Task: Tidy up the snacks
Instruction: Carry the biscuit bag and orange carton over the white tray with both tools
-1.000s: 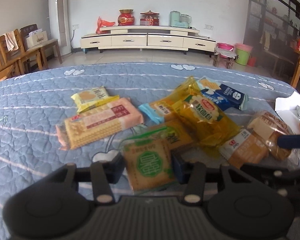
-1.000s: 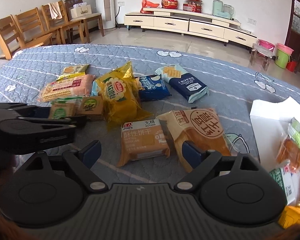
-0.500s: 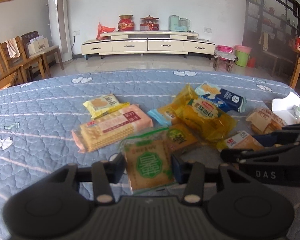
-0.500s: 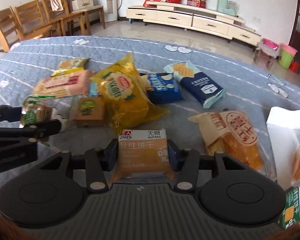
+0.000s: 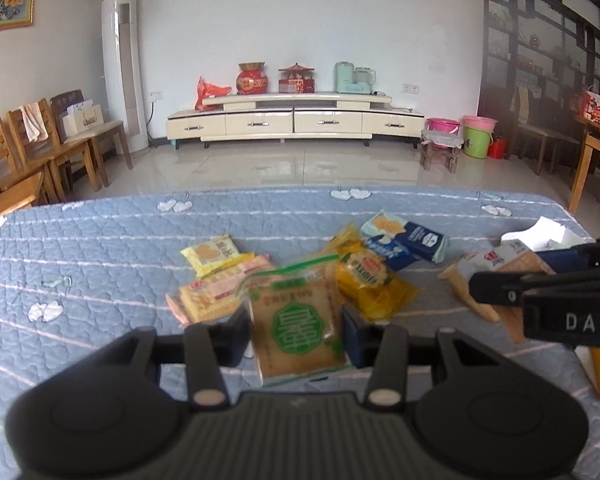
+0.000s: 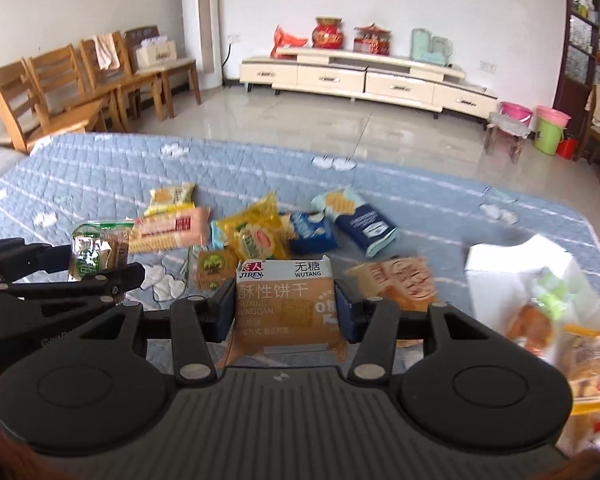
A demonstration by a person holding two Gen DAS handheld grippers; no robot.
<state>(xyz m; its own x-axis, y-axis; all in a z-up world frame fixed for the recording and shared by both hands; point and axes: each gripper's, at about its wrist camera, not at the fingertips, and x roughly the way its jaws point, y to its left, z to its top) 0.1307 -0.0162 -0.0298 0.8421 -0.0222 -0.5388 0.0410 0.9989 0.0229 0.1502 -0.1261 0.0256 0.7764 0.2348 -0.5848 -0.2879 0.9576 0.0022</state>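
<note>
My left gripper [image 5: 296, 330] is shut on a clear packet with a green label [image 5: 296, 326] and holds it above the blue quilt [image 5: 100, 272]. It also shows in the right wrist view [image 6: 90, 258]. My right gripper [image 6: 285, 306] is shut on an orange-and-white JIREN biscuit packet [image 6: 286, 304], lifted off the quilt. It shows at the right of the left wrist view [image 5: 496, 258]. Loose snacks lie behind: a pink biscuit pack [image 6: 172, 228], a yellow bag [image 6: 256, 236], blue packs [image 6: 364, 220].
A white box [image 6: 520, 264] holding several snacks stands at the right edge of the quilt. A brown bread packet [image 6: 400, 280] lies beside it. Wooden chairs [image 6: 60, 88] stand at the left, a TV cabinet [image 6: 360, 76] far behind.
Both grippers have lifted with their packets. The right gripper went from open around the JIREN packet to shut on it, then raised it. The left rose with the green-label packet.
</note>
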